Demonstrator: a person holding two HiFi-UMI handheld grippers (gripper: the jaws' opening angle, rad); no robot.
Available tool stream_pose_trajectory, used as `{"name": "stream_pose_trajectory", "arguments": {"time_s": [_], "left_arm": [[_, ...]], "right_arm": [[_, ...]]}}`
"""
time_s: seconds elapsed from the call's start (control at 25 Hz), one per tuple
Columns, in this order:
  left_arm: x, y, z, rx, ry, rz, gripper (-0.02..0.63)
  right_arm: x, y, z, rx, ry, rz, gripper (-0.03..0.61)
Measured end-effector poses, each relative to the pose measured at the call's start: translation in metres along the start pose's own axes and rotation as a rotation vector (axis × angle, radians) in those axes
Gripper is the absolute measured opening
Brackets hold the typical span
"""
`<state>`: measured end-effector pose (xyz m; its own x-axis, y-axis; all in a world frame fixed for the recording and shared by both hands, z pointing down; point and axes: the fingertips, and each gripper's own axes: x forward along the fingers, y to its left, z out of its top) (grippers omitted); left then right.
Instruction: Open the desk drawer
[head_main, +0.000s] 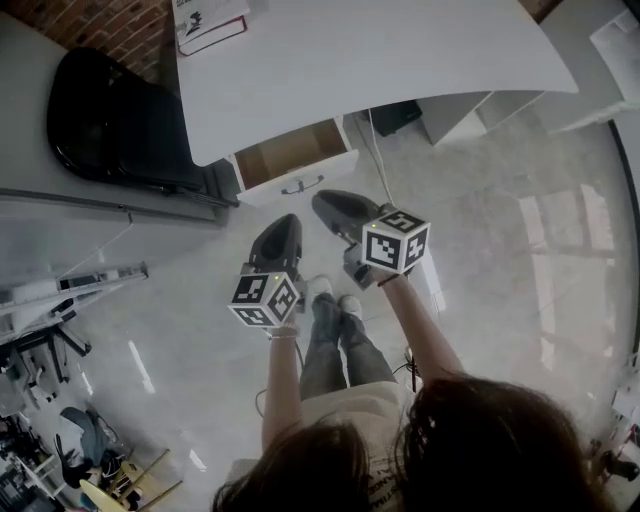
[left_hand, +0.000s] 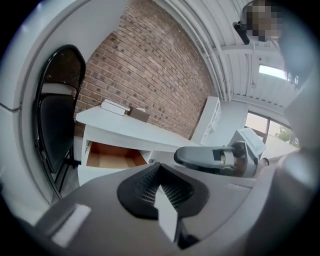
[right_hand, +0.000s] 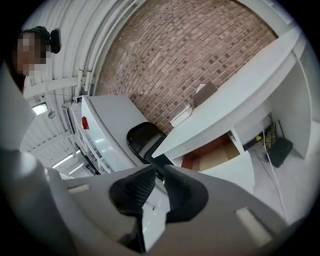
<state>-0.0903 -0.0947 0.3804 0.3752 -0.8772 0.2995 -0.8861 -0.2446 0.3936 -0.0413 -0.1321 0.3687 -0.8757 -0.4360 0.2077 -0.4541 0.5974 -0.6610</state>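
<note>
Note drawer (head_main: 292, 155) pulled out under desk (head_main: 380, 50), 12 o'clock from left gripper (head_main: 283, 225) (closed, empty) and right gripper (head_main: 324, 203) (slightly apart, empty). Judge stiff, probably light on slides; take by front handle (head_main: 301, 187).

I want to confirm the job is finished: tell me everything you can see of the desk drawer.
The drawer hangs under the white desk, pulled out. Its front panel is white with a small dark handle; the inside looks like bare brown wood and appears empty. Neither the left gripper nor the right gripper touches it.
</note>
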Motion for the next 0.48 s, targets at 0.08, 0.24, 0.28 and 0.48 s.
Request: {"name": "stream_pose_trajectory", "arguments": {"time_s": [0.08, 0.24, 0.28, 0.48], "left_arm": [[-0.004, -0.006, 0.013, 0.007, -0.015, -0.008, -0.002], [-0.020, -0.019, 0.035, 0.013, -0.038, -0.011, -0.002], [-0.024, -0.024, 0.041, 0.019, -0.042, -0.015, -0.002], [-0.040, -0.049, 0.061, 0.053, -0.050, -0.039, -0.002]], "right_arm": [[-0.004, 0.010, 0.011, -0.044, 0.000, -0.002, 0.058], [-0.017, 0.033, 0.020, -0.094, 0.007, -0.002, 0.057], [-0.021, 0.038, 0.022, -0.099, 0.004, 0.001, 0.055], [-0.037, 0.066, 0.033, -0.144, -0.005, 0.014, 0.043]]}}
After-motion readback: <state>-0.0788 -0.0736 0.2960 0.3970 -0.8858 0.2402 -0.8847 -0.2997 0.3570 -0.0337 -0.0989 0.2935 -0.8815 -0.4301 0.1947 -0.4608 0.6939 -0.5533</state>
